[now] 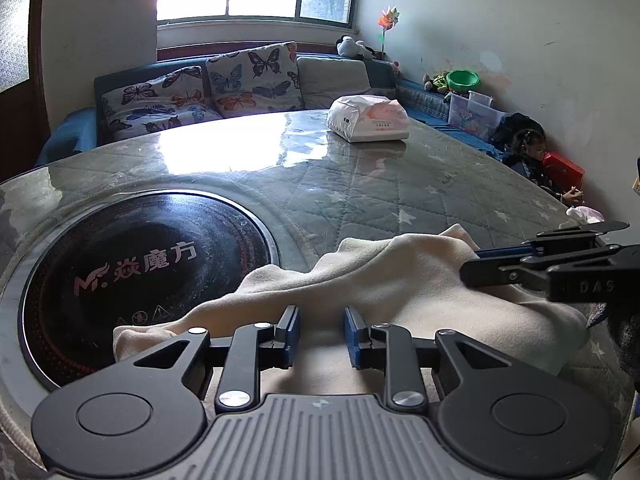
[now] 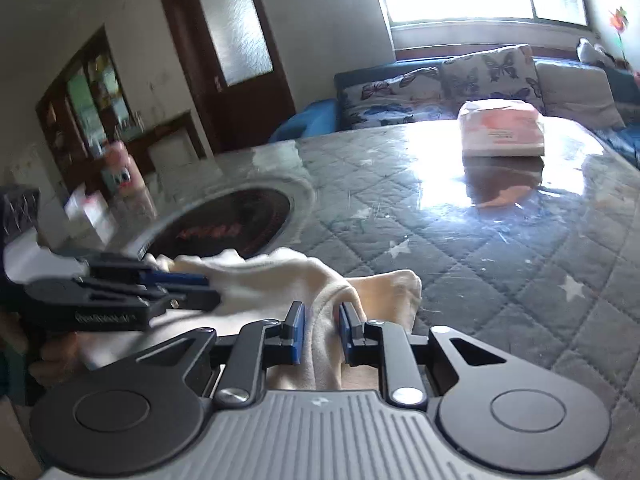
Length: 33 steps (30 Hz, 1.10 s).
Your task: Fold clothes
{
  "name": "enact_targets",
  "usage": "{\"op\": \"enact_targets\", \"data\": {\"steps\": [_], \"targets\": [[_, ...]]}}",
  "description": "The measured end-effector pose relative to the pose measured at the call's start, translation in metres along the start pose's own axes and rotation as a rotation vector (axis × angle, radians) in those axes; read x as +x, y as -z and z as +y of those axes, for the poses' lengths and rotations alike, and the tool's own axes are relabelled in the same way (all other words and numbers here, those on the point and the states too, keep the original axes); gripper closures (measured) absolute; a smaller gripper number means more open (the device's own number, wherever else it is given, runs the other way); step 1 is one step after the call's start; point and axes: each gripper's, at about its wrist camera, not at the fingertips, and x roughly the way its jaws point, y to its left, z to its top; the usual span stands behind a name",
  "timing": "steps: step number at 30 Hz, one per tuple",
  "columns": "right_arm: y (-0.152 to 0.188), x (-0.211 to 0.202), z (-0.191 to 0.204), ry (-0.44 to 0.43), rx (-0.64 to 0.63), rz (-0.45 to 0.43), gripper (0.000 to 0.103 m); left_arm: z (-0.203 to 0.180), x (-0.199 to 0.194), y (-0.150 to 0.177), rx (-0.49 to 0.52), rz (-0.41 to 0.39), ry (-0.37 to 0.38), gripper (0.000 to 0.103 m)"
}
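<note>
On the quilted table cover (image 1: pixel 400 184), close to the near edge, lies a cream garment (image 1: pixel 360 280), crumpled and partly bunched, with one end resting on the rim of the round black cooktop (image 1: pixel 132 276) that is set into the table. The left gripper (image 1: pixel 322 334) stands over the near part of the cloth with its blue pads apart by a moderate gap; cloth shows between them, but the pads do not press it, so it holds nothing that I can see. The right gripper (image 2: pixel 322 332) has its pads also somewhat apart, and a raised fold of the cream garment (image 2: pixel 320 296) passes through the gap and touches the pads (whether it is truly pinched I cannot tell). In the left wrist view the right gripper (image 1: pixel 476 264) comes in from the right side and its tips lie on the upper right part of the cloth. In the right wrist view the left gripper (image 2: pixel 208 288) comes in from the left, blurred, at the cloth's left end. Farther back on the table sits a white and pink tissue pack (image 1: pixel 368 118), well apart from the garment. Behind the table is a sofa with butterfly cushions (image 1: pixel 252 76).
</note>
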Motion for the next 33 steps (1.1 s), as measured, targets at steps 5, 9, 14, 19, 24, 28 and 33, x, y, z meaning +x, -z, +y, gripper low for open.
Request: {"op": "enact_targets", "data": {"steps": [5,9,14,19,24,28,33], "targets": [[-0.001,-0.013,-0.023,-0.006,0.108,-0.051,0.084,0.0,0.0,0.0,-0.004,-0.002,0.002,0.075],[-0.001,-0.006,-0.027,0.033,0.074,-0.016,0.085,0.0,0.0,0.0,-0.003,-0.003,0.002,0.074],[0.002,0.01,-0.004,0.02,-0.028,0.029,0.085,0.001,0.0,0.0,-0.011,-0.002,0.003,0.074],[0.002,0.019,-0.006,0.03,0.01,0.041,0.081,0.001,0.0,0.0,-0.014,-0.004,0.005,0.073],[0.003,0.02,-0.006,0.047,0.016,0.037,0.078,0.001,0.001,0.001,-0.015,-0.008,0.007,0.07],[0.004,0.02,-0.003,0.043,0.014,0.046,0.087,0.0,0.002,0.002,-0.011,-0.011,0.006,0.068],[-0.004,0.007,0.011,0.085,-0.076,0.007,0.099,0.0,0.001,0.001,-0.014,-0.01,0.005,0.064]]}}
